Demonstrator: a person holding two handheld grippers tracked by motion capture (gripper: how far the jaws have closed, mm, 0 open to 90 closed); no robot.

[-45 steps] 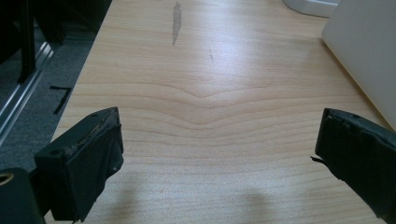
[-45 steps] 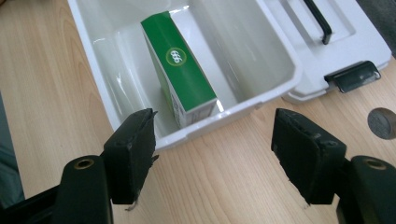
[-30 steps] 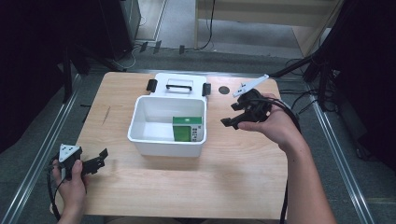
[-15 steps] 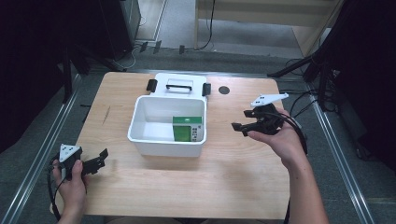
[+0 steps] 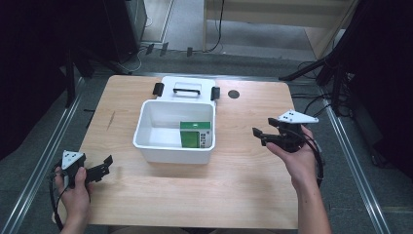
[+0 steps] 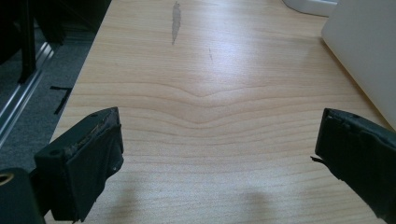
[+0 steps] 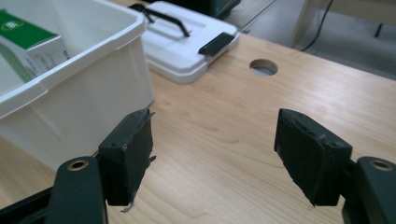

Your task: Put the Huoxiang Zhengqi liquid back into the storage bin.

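A pale wooden tabletop point(image 5: 243, 190) carries a white open bin point(image 5: 171, 148) at its centre. Just beyond the bin's far wall lies its white lid point(image 5: 185, 89), flat, with a black handle and black clips. A green-and-white box point(image 5: 196, 134) stands inside the bin, against its right wall. A person's right hand holds the right gripper point(image 5: 263, 134) above the tabletop to the right of the bin, its jaws spread wide with nothing between them. At the near left corner the left gripper point(image 5: 103, 165) sits low over bare wood, jaws likewise wide apart and empty. A round cable hole point(image 5: 234, 94) marks the far side, right of the lid.
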